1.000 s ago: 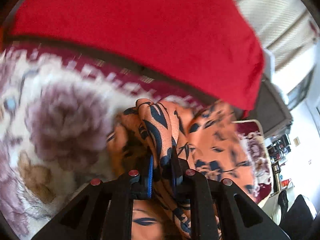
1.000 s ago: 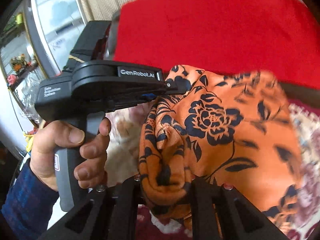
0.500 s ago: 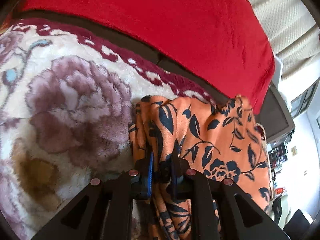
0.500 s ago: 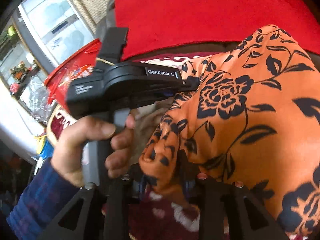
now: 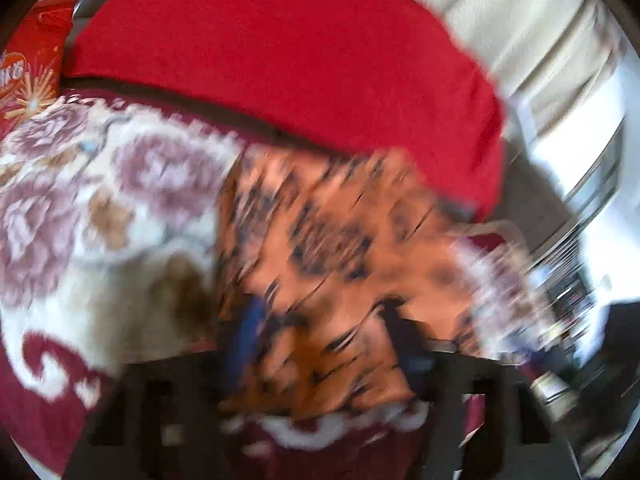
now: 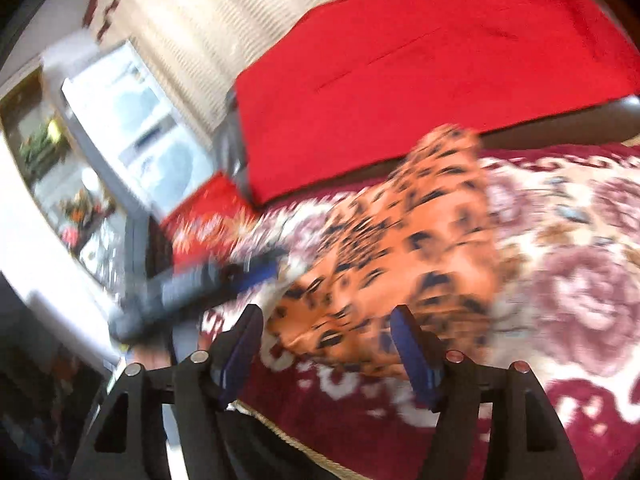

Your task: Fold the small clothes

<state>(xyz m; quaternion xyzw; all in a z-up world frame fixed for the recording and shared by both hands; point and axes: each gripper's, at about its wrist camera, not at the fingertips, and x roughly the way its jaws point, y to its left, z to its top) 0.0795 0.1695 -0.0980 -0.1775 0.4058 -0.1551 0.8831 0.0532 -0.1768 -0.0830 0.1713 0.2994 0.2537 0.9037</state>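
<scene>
An orange garment with a dark floral print (image 5: 332,240) lies on the flowered blanket (image 5: 80,200); it also shows in the right wrist view (image 6: 400,256). My left gripper (image 5: 324,336) is open, its fingers spread on either side of the garment's near edge. My right gripper (image 6: 332,340) is open too, with the garment's near corner just beyond its blue-padded fingers (image 6: 412,352). The left gripper also shows in the right wrist view (image 6: 208,284), at the garment's left side. Both views are blurred by motion.
A red cushion (image 5: 300,60) runs along the back of the blanket. A red printed bag (image 6: 208,220) sits at the blanket's left end. Curtains (image 6: 208,12) and a window (image 6: 132,120) lie behind.
Both grippers have opened and let go of the orange garment, which now lies on the blanket. Both have pulled back from it.
</scene>
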